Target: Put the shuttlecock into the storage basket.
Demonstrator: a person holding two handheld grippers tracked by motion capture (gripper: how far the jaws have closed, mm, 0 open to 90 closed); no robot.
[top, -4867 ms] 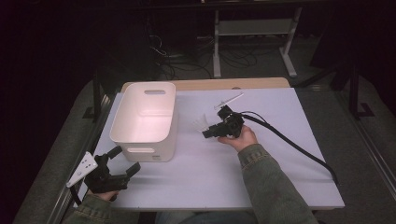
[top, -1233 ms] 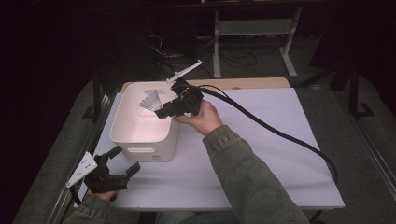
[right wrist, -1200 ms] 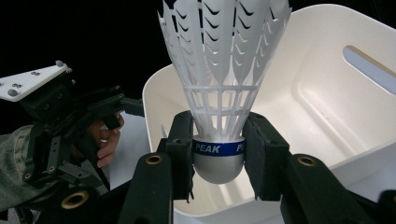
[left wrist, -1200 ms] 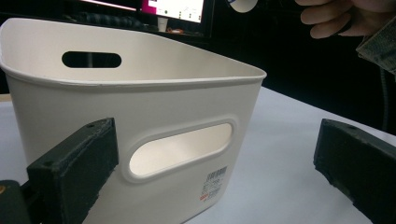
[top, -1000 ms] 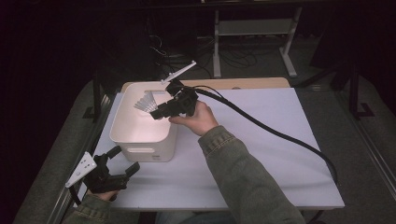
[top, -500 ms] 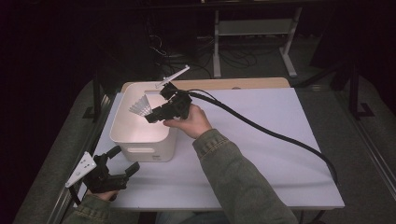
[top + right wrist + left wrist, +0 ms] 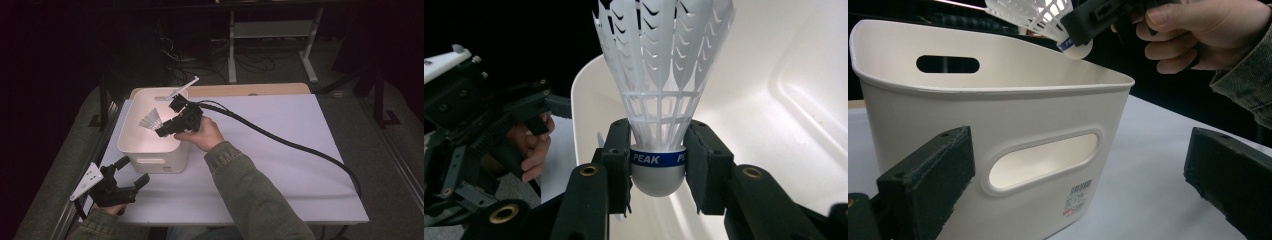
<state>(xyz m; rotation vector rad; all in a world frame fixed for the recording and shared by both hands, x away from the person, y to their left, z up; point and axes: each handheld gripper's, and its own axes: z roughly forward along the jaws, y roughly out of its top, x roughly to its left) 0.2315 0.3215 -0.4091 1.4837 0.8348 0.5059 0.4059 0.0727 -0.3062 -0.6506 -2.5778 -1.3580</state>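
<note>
Nearest you, at about 7 o'clock on the white counter point(image 7: 280, 165), your left tongs point(image 7: 131, 172) rest with jaws spread wide and nothing between them; in the left gripper view they face the white plastic tub with oval handle cut-outs point(image 7: 998, 125) from just short of its near wall. Farther in, toward 11 o'clock, your right tongs point(image 7: 161, 131) hang above the tub's open mouth, jaws closed snugly on the rounded grey cork of the white plastic shuttlecock with a blue band point(image 7: 659, 90), its skirt pointing away from the tongs. Judging from this, the pick-up and carry are done: the shuttlecock is over the tub's interior, clear of the rim. What is left, as I read it, is to open the right tongs so it drops inside, then draw your hand point(image 7: 205, 136) back.
</note>
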